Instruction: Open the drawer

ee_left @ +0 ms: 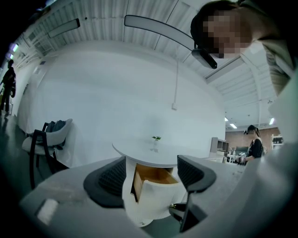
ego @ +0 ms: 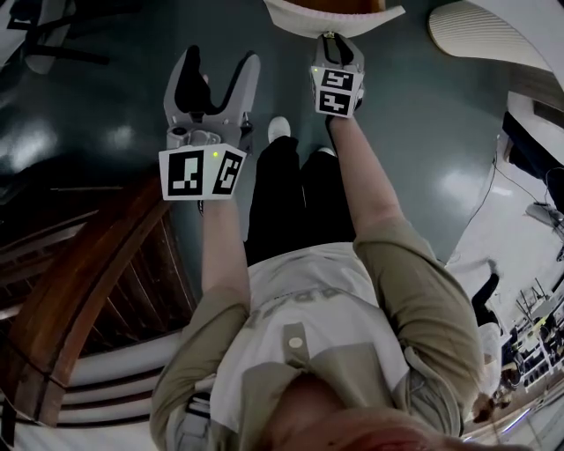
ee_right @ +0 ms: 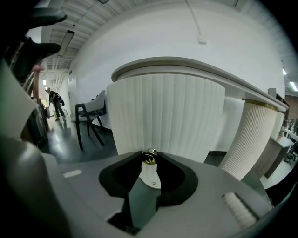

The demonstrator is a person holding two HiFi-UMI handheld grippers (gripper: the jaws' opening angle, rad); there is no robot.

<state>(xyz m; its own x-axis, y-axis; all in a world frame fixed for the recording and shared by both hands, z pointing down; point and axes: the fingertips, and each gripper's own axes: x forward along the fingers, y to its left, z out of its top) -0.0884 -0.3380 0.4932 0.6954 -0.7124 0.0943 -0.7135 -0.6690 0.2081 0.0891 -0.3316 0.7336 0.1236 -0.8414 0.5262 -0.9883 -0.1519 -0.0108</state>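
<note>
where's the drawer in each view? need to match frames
Head view: drawer at the top edge, centre, wood inside showing.
Left gripper view: lower centre, pulled out, framed by the open left gripper.
Right gripper view: its fluted white front fills the centre.
Shared landmark: right gripper, shut on the drawer's knob, visible in all three.

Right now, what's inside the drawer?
Only bare wooden walls show inside the drawer; its white front covers the bottom, so contents cannot be told. The right gripper grips its knob.
</note>
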